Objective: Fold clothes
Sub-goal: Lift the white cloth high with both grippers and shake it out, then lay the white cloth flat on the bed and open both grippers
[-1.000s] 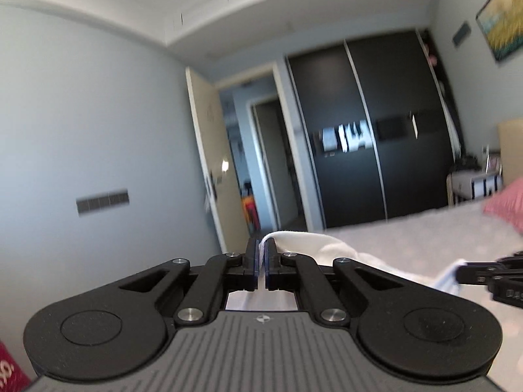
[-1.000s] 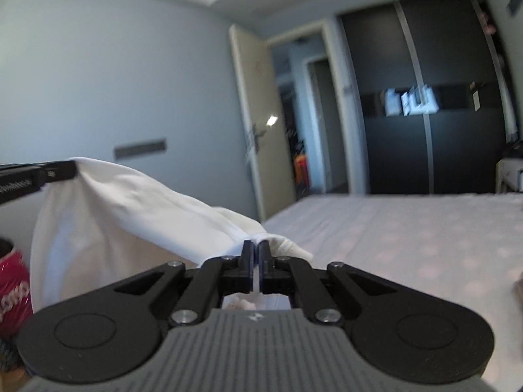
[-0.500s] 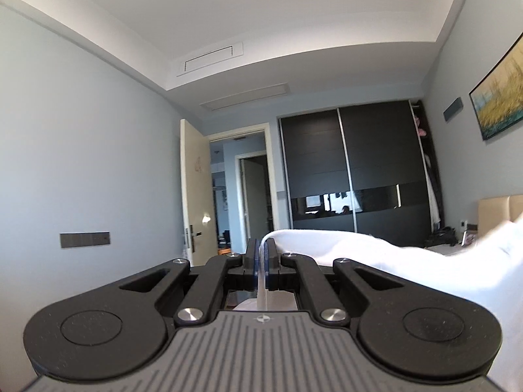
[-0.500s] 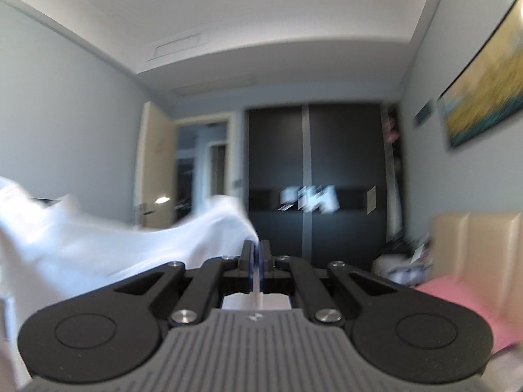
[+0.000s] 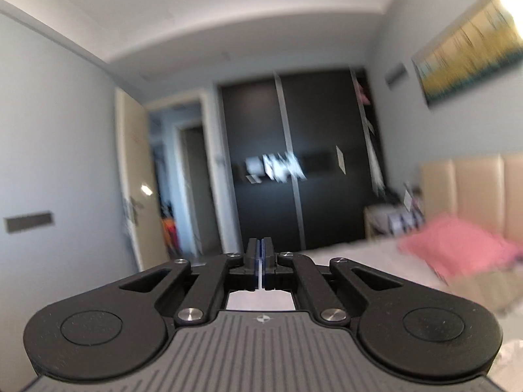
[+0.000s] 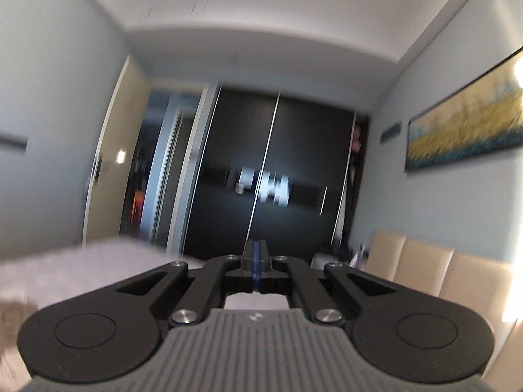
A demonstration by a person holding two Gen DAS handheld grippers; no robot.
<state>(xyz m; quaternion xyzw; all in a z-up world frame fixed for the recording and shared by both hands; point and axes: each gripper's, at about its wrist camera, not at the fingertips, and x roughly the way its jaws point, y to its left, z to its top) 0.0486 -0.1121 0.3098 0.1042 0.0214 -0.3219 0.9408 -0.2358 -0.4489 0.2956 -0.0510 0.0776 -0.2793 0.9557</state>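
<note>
Tongs L (image 5: 261, 251) closed | tongs R (image 6: 256, 254) closed | wardrobe (image 5: 294, 170) doors shut

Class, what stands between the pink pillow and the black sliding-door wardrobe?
A small pale bedside table with blurred clutter on top, seen in the left wrist view, between pink pillow and black sliding-door wardrobe.

One pink pillow (image 5: 452, 245), one painting (image 5: 470, 62) (blurred), two tools.

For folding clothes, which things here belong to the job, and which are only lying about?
Job: left gripper and right gripper, both shut; bed.
Only there: pink pillow, painting, wardrobe, door.
</note>
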